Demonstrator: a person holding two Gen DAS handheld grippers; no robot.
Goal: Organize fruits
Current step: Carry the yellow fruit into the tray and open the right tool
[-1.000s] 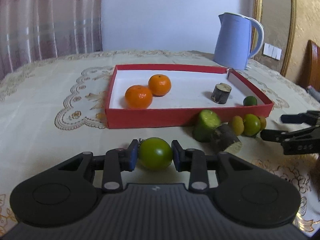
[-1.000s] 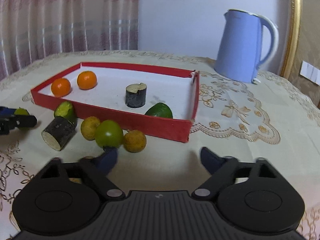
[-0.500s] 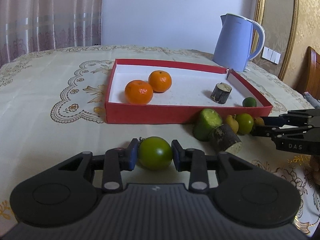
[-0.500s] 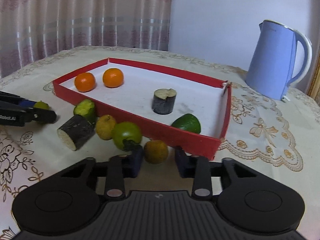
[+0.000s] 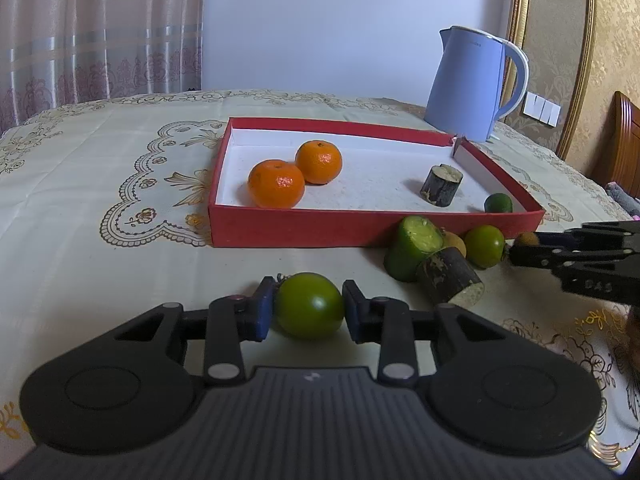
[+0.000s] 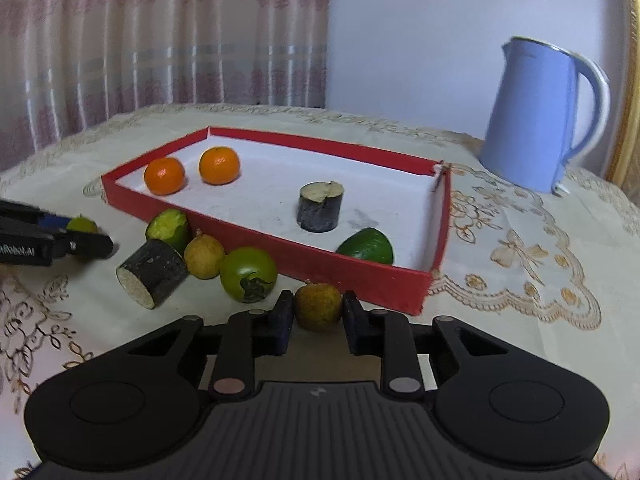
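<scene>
Here we have both grippers clenched on fruit, low over the cream embroidered tablecloth [image 5: 100,184]. Our left gripper [image 5: 308,309] grasps a green tomato [image 5: 310,306] between its blue pads, well short of the red tray [image 5: 288,226]. Our right gripper [image 6: 316,310] has just been closing and now pinches a small yellow-brown fruit [image 6: 318,306], which sits just in front of the tray's near wall [image 6: 352,276].

Just beyond the right gripper's left finger lies a second green tomato [image 6: 248,274], stem toward us, touching a yellowish fruit [image 6: 204,254]. Beside those a dark-skinned cut stalk piece [image 6: 152,274] lies on its side, against a cut green piece [image 6: 168,230] that leans at the tray wall. This cluster crowds the cloth between the two grippers.

Inside the tray, nearest the right gripper, rests a green fruit [image 6: 366,246] close to the near wall; a second dark stalk piece [image 6: 320,208] stands upright mid-tray; two oranges [image 6: 164,176] [image 6: 219,165] sit side by side at the far left end. The white floor between oranges and stalk is bare.

Past the tray's far right corner stands a blue electric kettle [image 6: 536,120]. Open cloth stretches to the right of the tray and to its left; curtains [image 5: 100,32] hang behind the table's far edge.
</scene>
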